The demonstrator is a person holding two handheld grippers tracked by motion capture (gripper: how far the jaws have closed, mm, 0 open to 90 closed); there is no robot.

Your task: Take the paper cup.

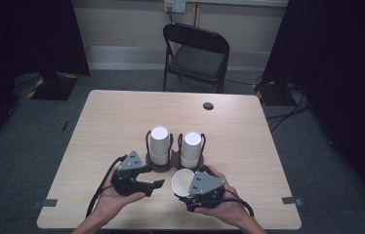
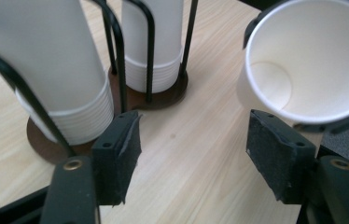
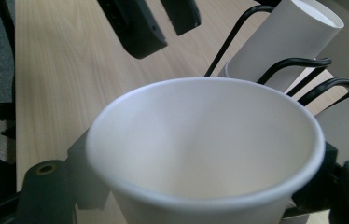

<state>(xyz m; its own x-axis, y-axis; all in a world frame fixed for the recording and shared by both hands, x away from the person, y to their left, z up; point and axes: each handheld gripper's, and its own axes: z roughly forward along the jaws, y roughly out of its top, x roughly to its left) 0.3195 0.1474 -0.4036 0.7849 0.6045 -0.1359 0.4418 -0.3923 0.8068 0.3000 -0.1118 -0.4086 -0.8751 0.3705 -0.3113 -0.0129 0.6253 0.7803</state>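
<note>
One paper cup [image 1: 182, 182] sits clamped in my right jaws [image 1: 188, 194], so I keep my wide-open, empty left jaws [image 1: 157, 184] clear beside its rim.

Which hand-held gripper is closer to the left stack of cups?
Left. The left hand-held gripper sits open just in front of the left cup stack; the right hand-held gripper, holding a loose paper cup, is farther right.

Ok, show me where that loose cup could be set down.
Free: the bare table left of the cup stacks, the far strip toward the hole, and the right side. Crowded: the near middle, where the left gripper, right gripper and held cup meet.
</note>
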